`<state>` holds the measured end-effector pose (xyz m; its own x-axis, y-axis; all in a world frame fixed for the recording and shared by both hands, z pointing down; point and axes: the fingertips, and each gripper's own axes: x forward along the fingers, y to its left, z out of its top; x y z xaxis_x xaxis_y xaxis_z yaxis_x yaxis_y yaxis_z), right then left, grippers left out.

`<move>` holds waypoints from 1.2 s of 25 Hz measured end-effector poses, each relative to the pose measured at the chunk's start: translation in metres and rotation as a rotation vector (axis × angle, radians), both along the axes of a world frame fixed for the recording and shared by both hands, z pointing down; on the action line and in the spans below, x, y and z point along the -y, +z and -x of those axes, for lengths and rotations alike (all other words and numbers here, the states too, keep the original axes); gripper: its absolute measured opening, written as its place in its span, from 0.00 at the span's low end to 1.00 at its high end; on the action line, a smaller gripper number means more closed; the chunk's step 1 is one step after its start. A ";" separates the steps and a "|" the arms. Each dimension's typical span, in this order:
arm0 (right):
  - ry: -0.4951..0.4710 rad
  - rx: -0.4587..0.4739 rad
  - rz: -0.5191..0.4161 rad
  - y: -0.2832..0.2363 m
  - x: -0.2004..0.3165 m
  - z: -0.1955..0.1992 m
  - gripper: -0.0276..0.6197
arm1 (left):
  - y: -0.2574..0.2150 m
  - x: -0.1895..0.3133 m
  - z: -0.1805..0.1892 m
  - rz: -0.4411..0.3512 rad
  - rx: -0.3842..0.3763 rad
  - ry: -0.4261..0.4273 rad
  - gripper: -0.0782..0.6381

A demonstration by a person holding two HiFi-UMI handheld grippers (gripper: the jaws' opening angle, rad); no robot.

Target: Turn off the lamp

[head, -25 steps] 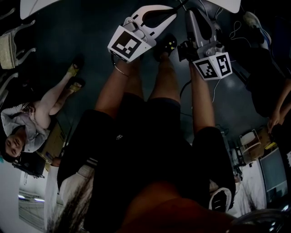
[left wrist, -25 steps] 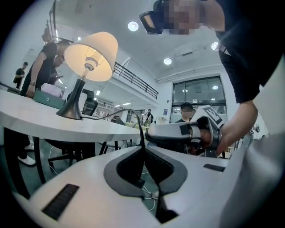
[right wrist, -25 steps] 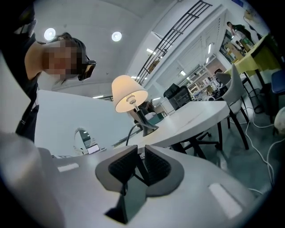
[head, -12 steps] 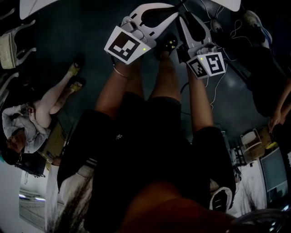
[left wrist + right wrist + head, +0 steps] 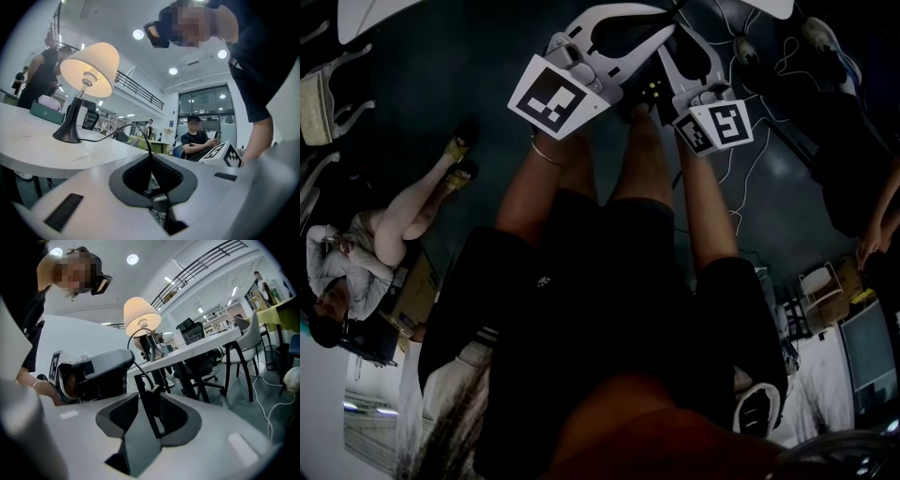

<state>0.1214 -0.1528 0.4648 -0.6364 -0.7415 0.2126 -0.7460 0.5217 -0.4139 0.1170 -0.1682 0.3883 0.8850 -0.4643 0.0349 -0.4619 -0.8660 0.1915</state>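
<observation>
The head camera looks steeply down from above the person's legs at the floor, with the left gripper (image 5: 661,21) and right gripper (image 5: 680,47) close under the frame's top edge. The left gripper view sits low and faces level along its jaws, across the table (image 5: 93,154) to the near lamp (image 5: 89,70). The right gripper view tilts slightly down and sees that lamp from farther off. Both gripper views share lamp, cord (image 5: 126,129) and table, and each catches the other gripper at its side.
</observation>
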 end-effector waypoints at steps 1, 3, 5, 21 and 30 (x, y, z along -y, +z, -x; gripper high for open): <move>0.010 0.003 0.001 0.000 0.002 0.000 0.21 | -0.001 -0.001 0.000 -0.002 -0.001 0.002 0.14; 0.028 0.008 0.007 0.001 0.005 -0.001 0.21 | -0.004 -0.002 -0.002 -0.004 -0.005 0.007 0.14; 0.044 0.014 0.015 0.002 0.007 -0.002 0.21 | -0.006 -0.004 -0.003 -0.005 -0.008 0.012 0.14; 0.094 0.113 0.028 -0.005 0.012 -0.004 0.16 | -0.009 -0.009 -0.004 -0.022 -0.005 0.042 0.14; 0.081 0.154 0.056 -0.005 0.008 -0.005 0.15 | -0.006 -0.011 -0.007 -0.077 0.031 0.057 0.14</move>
